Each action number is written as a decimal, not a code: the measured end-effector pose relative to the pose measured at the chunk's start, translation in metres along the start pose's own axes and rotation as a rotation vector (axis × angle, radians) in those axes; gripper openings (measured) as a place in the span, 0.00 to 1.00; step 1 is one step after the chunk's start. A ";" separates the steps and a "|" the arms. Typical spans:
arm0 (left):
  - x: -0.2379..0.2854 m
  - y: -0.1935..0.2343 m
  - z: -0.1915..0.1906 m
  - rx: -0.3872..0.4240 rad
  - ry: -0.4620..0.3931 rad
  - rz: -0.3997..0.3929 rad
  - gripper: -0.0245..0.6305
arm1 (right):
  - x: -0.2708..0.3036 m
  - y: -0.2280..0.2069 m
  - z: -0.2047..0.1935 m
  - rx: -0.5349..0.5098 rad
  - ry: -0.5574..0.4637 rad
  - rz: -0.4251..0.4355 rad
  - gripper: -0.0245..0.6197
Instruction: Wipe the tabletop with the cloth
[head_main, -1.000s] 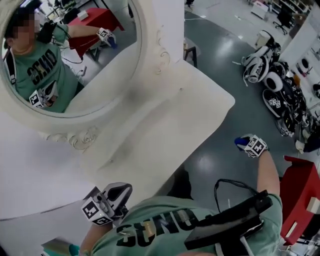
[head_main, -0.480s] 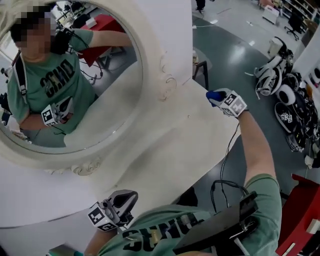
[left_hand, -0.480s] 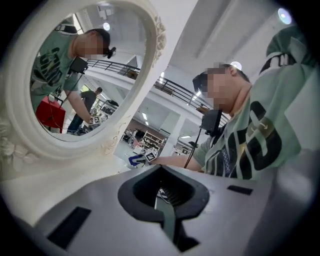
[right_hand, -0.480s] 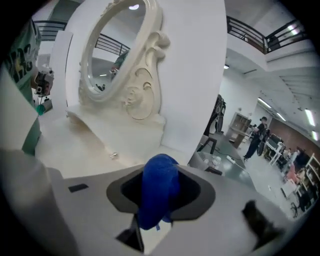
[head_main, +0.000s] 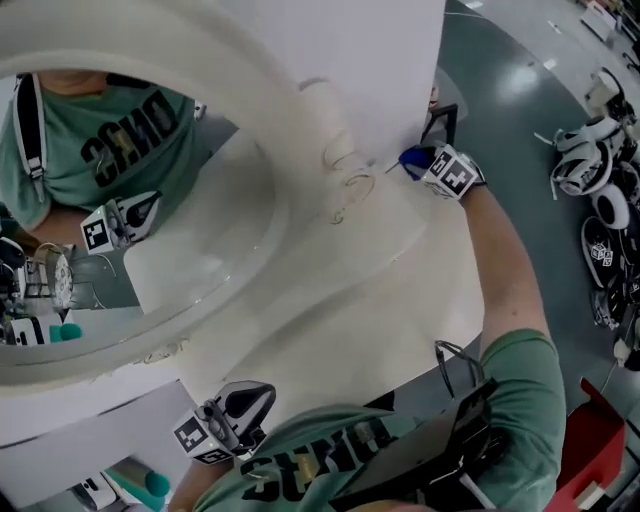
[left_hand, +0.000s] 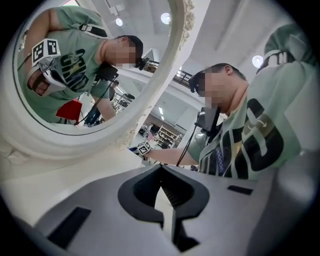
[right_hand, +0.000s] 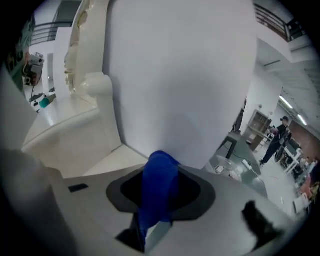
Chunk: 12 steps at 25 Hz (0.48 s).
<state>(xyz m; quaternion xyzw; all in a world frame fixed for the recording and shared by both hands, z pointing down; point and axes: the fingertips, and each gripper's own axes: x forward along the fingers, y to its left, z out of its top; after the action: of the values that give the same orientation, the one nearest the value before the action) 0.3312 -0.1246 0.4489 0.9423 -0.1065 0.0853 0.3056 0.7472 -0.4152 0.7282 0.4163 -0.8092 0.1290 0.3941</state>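
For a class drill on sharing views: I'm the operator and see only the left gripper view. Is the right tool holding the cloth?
Observer: Yes. The right gripper view shows the right tool shut on a blue cloth.
Operator: Where on the tabletop is that tool?
Observer: The head view puts it at the far right corner of the tabletop, right beside the white panel.
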 end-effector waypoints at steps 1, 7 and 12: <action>0.004 0.002 0.000 -0.001 0.007 -0.004 0.05 | -0.003 0.002 -0.005 0.016 -0.003 0.012 0.23; 0.027 -0.004 0.002 0.020 0.000 -0.065 0.05 | -0.066 0.044 -0.063 0.056 0.020 0.092 0.23; 0.021 -0.030 -0.003 0.041 -0.004 -0.139 0.05 | -0.163 0.119 -0.163 0.126 0.070 0.109 0.23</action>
<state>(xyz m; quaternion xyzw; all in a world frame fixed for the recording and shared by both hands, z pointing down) 0.3584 -0.1024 0.4394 0.9537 -0.0395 0.0640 0.2912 0.7969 -0.1604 0.7281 0.3911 -0.8066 0.2154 0.3873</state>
